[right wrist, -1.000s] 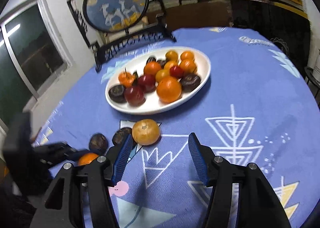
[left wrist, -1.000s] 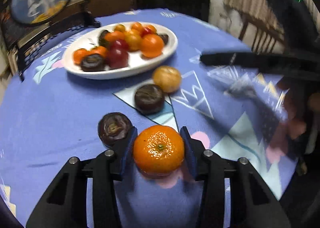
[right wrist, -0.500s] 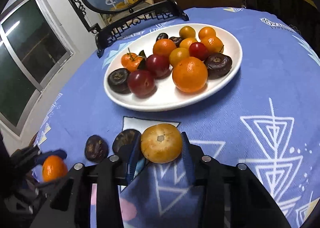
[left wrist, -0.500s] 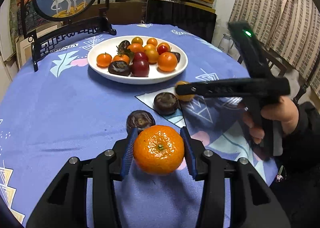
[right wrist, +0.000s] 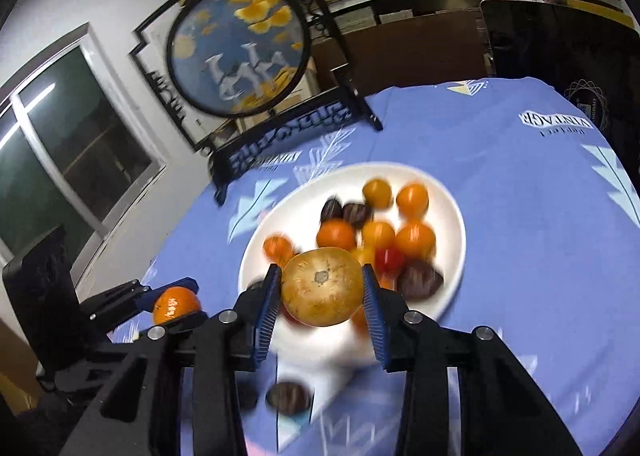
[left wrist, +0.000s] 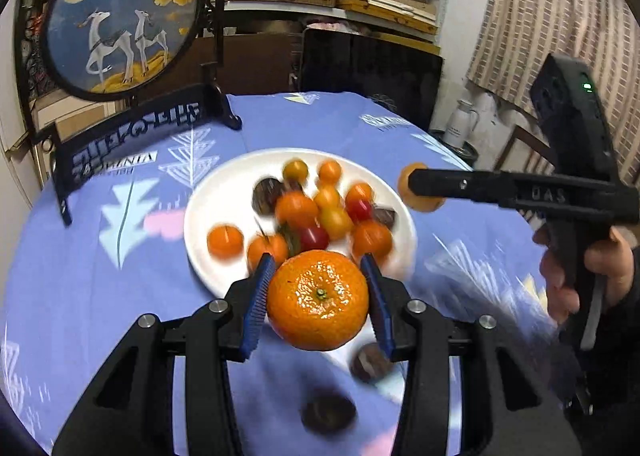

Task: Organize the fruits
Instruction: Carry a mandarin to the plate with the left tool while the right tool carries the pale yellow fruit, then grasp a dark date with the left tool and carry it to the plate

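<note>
Now both of our claws are up in the air, and each one carries a fruit. Half a second ago the right claw (right wrist: 320,292) had only just closed on the round yellow-brown fruit (right wrist: 322,287) down on the blue patterned table (right wrist: 520,256). That fruit is now lifted off the cloth and hangs over the near edge of the white oval plate (right wrist: 452,215). The left claw (left wrist: 318,294) squeezes the bumpy orange tangerine (left wrist: 318,299) as before, but it has come closer too, and the plate (left wrist: 224,191) sits right behind it at twelve o'clock.

In the left view the right claw's fruit pokes out at about two o'clock from the plate, beside its rim.

Two dark brown round fruits (left wrist: 328,412) are left on the table, at six o'clock below the left claw.

We think both fruits are about to go on the plate. The plate is already crowded with little orange, red and dark fruits (right wrist: 414,240), so a dropped one could roll.
</note>
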A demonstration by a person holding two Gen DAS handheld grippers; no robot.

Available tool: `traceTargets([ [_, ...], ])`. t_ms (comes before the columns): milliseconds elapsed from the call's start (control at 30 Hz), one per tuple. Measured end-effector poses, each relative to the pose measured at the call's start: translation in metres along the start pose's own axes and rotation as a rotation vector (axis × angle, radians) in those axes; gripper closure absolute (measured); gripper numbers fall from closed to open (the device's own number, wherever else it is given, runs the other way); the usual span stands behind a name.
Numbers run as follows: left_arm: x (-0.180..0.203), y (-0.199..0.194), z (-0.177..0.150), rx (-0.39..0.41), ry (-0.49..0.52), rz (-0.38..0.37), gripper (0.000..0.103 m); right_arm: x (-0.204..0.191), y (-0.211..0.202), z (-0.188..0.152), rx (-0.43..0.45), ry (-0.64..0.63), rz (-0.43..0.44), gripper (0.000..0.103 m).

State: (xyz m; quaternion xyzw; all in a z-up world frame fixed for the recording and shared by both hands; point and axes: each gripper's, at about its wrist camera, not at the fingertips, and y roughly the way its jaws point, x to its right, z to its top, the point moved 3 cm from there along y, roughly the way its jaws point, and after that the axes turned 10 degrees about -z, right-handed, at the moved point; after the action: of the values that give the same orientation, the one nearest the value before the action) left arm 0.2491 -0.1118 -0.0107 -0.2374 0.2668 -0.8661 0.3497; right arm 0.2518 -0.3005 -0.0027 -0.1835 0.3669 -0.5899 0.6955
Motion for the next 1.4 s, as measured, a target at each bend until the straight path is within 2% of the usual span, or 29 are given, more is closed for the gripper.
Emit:
traceTargets([
  [100, -0.022, 0.034, 0.023, -0.028, -0.04, 0.029, 0.06, -0.001, 0.025, 0.023, 0.007, 0.003, -0.026, 0.063],
  [233, -0.044, 0.069, 0.036, -0.06, -0.068, 0.093, 0.059, -0.001, 0.056, 0.043, 0.015, -0.015, -0.08, 0.061],
  [267, -0.048, 0.074, 0.036, -0.07, -0.073, 0.102, 0.059, 0.0, 0.058, 0.046, 0.026, -0.009, -0.082, 0.054],
  [300, -0.05, 0.077, 0.037, -0.078, -0.076, 0.111, 0.055, 0.002, 0.058, 0.047, 0.032, -0.004, -0.088, 0.05],
  [333, -0.052, 0.077, 0.037, -0.074, -0.079, 0.127, 0.044, 0.003, 0.056, 0.047, 0.041, 0.001, -0.094, 0.05],
  [367, -0.052, 0.074, 0.035, -0.062, -0.079, 0.137, 0.039, 0.004, 0.053, 0.044, 0.043, -0.003, -0.089, 0.05],
  [400, -0.051, 0.068, 0.035, -0.04, -0.075, 0.146, 0.03, 0.004, 0.05, 0.042, 0.045, -0.007, -0.087, 0.05],
  [500, -0.044, 0.053, 0.028, -0.025, -0.065, 0.154, 0.028, 0.004, 0.034, 0.027, 0.053, -0.013, -0.08, 0.05],
  [700, -0.015, 0.023, -0.007, -0.04, -0.016, 0.194, 0.02, 0.002, -0.003, -0.018, 0.053, -0.008, -0.041, 0.047],
  [933, 0.019, -0.007, -0.078, -0.108, 0.067, 0.133, 0.02, 0.003, -0.038, -0.076, 0.046, -0.011, -0.036, 0.045],
  [1067, 0.032, 0.001, -0.118, -0.21, 0.168, 0.106, 0.02, 0.015, -0.048, -0.093, 0.035, 0.013, -0.045, 0.045],
  [1200, 0.026, 0.016, -0.122, -0.237, 0.144, 0.102, 0.02, 0.017, -0.046, -0.1, 0.016, 0.023, -0.049, 0.045],
  [1267, 0.019, 0.024, -0.118, -0.25, 0.117, 0.09, 0.035, 0.013, -0.042, -0.103, 0.005, 0.013, -0.046, 0.045],
  [1300, 0.017, 0.028, -0.118, -0.268, 0.097, 0.07, 0.062, 0.011, -0.04, -0.105, 0.001, 0.008, -0.046, 0.045],
  [1400, 0.012, 0.024, -0.114, -0.232, 0.062, 0.058, 0.063, 0.004, -0.033, -0.111, -0.024, -0.014, -0.041, 0.045],
])
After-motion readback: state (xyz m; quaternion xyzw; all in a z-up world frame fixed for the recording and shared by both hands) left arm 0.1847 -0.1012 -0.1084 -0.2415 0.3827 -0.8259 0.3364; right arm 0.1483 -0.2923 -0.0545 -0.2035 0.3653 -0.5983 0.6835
